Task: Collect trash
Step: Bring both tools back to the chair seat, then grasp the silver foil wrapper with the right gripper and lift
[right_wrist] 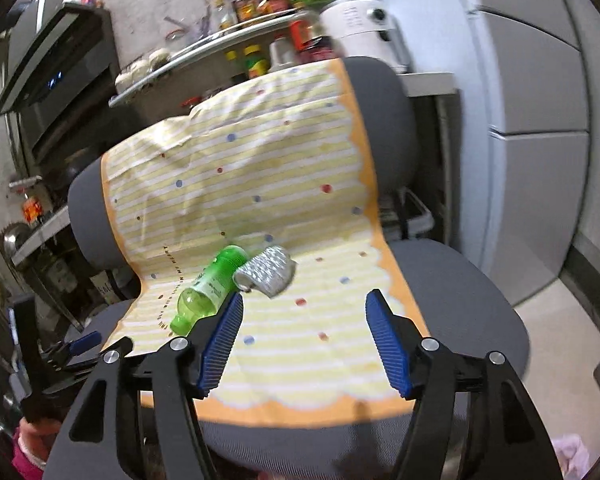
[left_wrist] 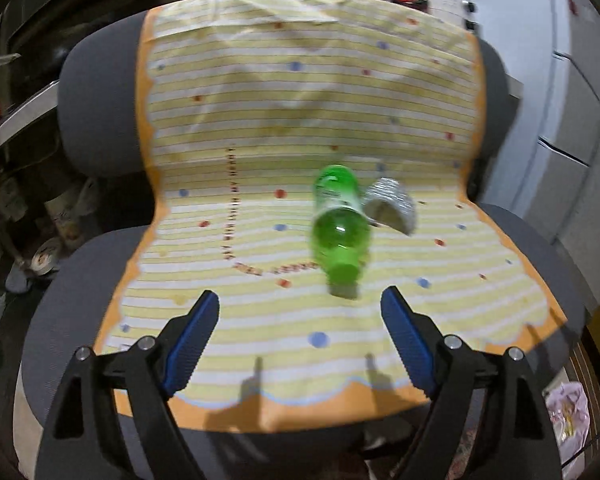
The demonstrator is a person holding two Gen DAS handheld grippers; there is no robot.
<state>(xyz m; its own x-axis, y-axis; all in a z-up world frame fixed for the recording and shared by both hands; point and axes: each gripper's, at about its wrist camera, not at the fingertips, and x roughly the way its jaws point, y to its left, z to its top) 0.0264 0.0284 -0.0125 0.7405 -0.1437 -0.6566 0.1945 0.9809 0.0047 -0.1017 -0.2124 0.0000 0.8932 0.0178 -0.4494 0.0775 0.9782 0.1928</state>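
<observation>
Now both my left gripper (left_wrist: 300, 308) and right gripper (right_wrist: 304, 312) gape wide, empty; green bottle (left_wrist: 339, 224) touches crumpled silver wrapper (left_wrist: 392, 205) mid-towel (left_wrist: 228, 120), toward its right edge.

Grey office chair (left_wrist: 84, 92) carries everything I see. Striped yellow cloth (left_wrist: 260, 92) with coloured dots and orange scalloped border draped down backrest and across seat. Landmark: green plastic bottle (left_wrist: 338, 216), lying on its side on cloth, near seat-back fold, cap end toward seat front. Crushed silver can (left_wrist: 392, 204) also on its side on cloth, touching bottle at bottle's base end, on side away from printed line of lettering.
</observation>
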